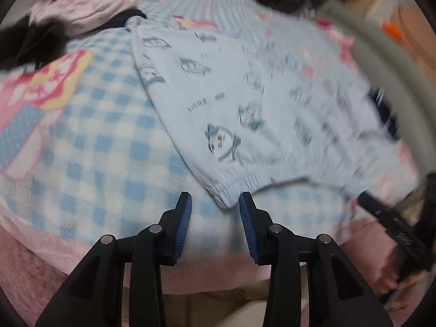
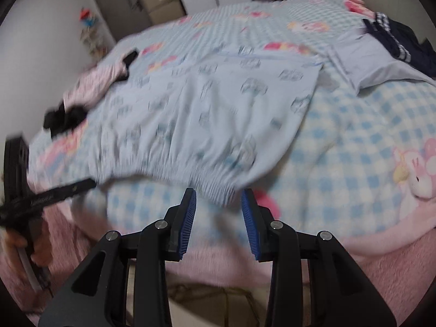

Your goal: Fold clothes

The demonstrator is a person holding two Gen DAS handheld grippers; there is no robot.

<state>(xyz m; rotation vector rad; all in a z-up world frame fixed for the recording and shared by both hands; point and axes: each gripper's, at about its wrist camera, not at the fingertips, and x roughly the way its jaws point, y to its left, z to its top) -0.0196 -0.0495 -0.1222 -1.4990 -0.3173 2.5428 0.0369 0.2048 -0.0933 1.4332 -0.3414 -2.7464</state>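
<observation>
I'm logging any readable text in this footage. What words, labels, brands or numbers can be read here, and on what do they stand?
None can be read.
Light blue garment: small dark marks between the printed cartoon figures, too blurred to read.
Left hand-held gripper, seen from the right wrist view: pale lettering on its black side, too blurred to read.
Checked blanket: pictures only, no lettering that can be made out.

Surface: bed under a blue-and-white checked blanket (image 1: 109, 125) with pink cartoon prints and pink edge.
Centre: pale blue printed garment (image 1: 245, 103), spread flat.
Far side: pink clothes (image 1: 81, 8), black item (image 1: 35, 41).
Right: navy garment (image 2: 400, 46).
</observation>
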